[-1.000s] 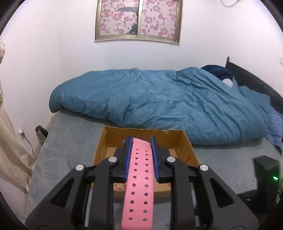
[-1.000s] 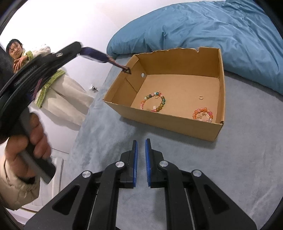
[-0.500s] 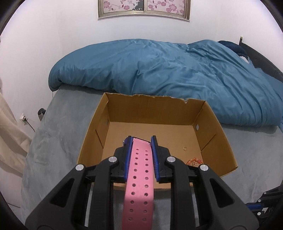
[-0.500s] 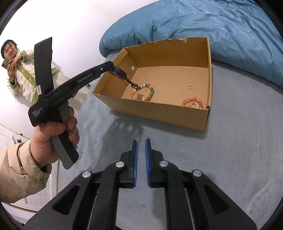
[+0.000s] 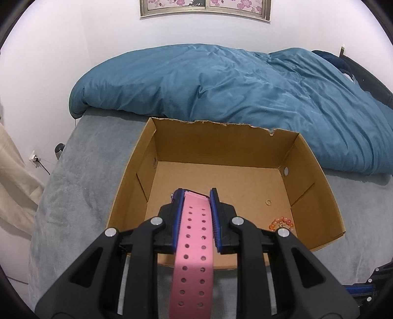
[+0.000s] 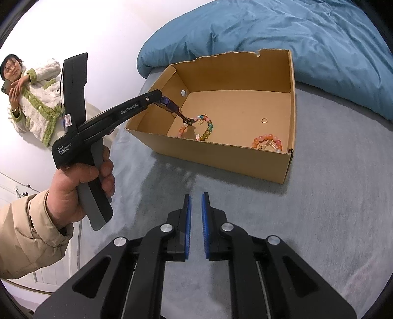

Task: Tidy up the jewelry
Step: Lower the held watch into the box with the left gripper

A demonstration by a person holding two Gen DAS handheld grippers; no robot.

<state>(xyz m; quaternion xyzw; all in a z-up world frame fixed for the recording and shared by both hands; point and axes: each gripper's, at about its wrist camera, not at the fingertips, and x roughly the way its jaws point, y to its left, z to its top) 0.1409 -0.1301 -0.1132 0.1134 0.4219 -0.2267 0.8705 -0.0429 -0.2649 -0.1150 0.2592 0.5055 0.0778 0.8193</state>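
Left tongs (image 5: pixel 195 196) clamping pink strap (image 5: pixel 194 245), multicolour bracelet (image 6: pixel 205 128) only in right view, right tongs (image 6: pixel 194 200) nearly closed, empty

A home bedroom; a bed (image 5: pixel 81 171) with a rumpled blue duvet (image 5: pixel 245 86); flowered window (image 5: pixel 206 7) above.

A grey bed (image 6: pixel 307 203) carries a cardboard box (image 6: pixel 221 157) and teal duvet (image 6: pixel 307 36).

We read "GenRobot.AI" along the arm of the left gripper (image 6: pixel 183 115), and "Data Acquisition System" on its body near the handle.
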